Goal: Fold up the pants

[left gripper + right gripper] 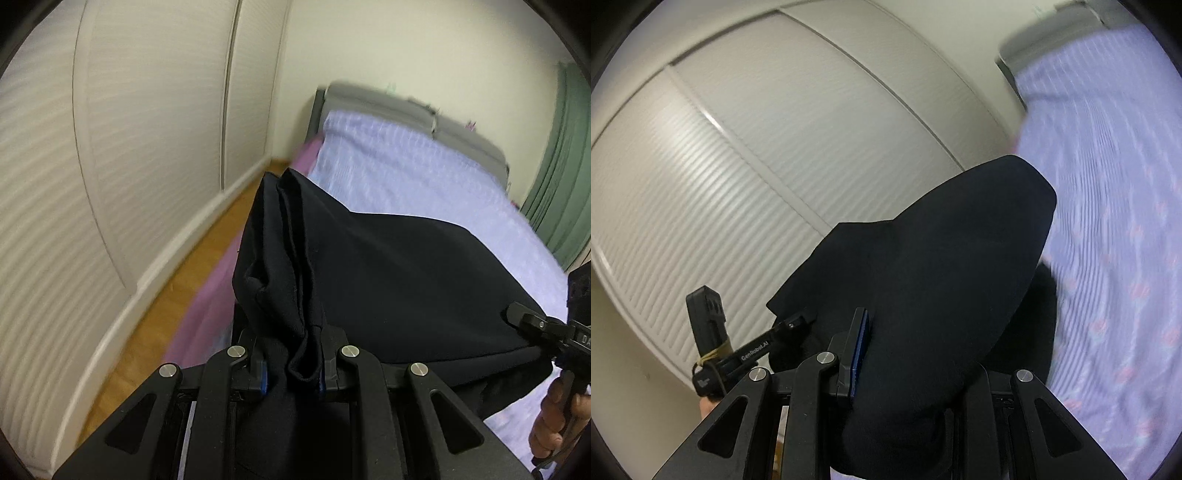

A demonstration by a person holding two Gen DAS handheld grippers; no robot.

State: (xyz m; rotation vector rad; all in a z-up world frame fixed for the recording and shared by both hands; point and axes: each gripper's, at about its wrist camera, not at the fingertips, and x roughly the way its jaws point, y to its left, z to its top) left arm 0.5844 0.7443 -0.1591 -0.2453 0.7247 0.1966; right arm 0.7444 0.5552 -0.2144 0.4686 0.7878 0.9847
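Note:
The black pants [388, 273] hang stretched in the air above the bed between my two grippers. My left gripper [293, 365] is shut on a bunched edge of the pants, with folds of cloth rising from between its fingers. My right gripper [908, 354] is shut on the other end; the black pants [923, 277] drape over it and hide its right finger. The right gripper also shows in the left wrist view [532, 321], pinching the cloth's far corner. The left gripper also shows in the right wrist view [798, 321], clamped on the cloth edge.
The bed with a lilac patterned sheet [406, 173] lies under the pants, with a grey headboard [388, 103] at its far end. White louvred wardrobe doors [129, 147] stand to the left across a strip of wooden floor [177, 295]. A green curtain [565, 166] hangs at right.

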